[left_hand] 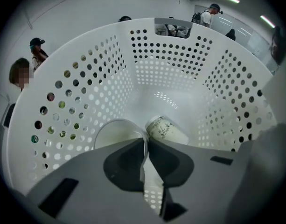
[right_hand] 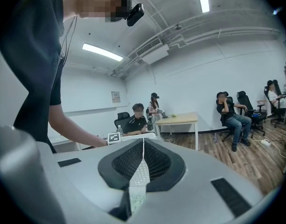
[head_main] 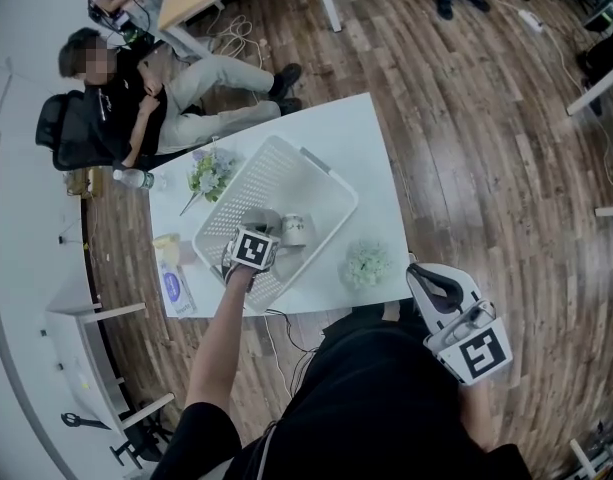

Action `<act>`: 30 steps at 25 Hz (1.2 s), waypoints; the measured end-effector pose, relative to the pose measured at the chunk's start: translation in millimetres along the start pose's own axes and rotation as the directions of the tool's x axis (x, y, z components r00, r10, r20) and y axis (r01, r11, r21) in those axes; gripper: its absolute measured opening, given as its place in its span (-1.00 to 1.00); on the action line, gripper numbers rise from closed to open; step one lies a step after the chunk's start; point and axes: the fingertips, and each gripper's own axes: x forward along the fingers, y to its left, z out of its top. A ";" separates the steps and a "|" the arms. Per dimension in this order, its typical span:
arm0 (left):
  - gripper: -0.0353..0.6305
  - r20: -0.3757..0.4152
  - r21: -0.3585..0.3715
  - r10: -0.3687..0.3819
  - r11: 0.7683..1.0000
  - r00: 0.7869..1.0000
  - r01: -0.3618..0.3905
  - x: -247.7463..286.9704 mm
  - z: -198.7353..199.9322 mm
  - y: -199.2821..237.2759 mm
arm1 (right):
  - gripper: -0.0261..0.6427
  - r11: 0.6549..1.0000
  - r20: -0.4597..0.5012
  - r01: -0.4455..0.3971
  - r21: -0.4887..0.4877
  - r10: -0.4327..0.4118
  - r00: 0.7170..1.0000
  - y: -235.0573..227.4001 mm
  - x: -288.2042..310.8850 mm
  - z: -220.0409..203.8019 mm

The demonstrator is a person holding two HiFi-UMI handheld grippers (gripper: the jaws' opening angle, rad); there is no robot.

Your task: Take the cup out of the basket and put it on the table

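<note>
A white perforated basket (head_main: pixel 326 183) stands on the white table (head_main: pixel 361 138). Inside it lie two paper cups on their sides. One plain white cup (left_hand: pixel 112 133) has its open mouth turned to the left gripper view, and my left gripper (left_hand: pixel 146 141) is shut on its thin rim. The other cup (left_hand: pixel 167 130), with a green leaf print, lies just to the right and touches the first; the head view shows it (head_main: pixel 294 230) beside the left gripper's marker cube. My right gripper (head_main: pixel 422 276) hangs off the table's near edge, shut with nothing in it (right_hand: pixel 143 141).
On the table stand a flower bunch (head_main: pixel 212 173) left of the basket, a pale green plant (head_main: pixel 367 263) near the front edge, a water bottle (head_main: pixel 134 178) and a packet (head_main: pixel 174 278). A person (head_main: pixel 136 98) sits in a chair beyond the table.
</note>
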 end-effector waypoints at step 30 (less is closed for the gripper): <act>-0.78 0.248 0.012 0.172 0.983 0.953 -0.181 -231.5 -3.8 -54.5 | -0.84 0.898 -0.051 -0.439 -0.027 0.437 0.898 42.7 44.8 2.5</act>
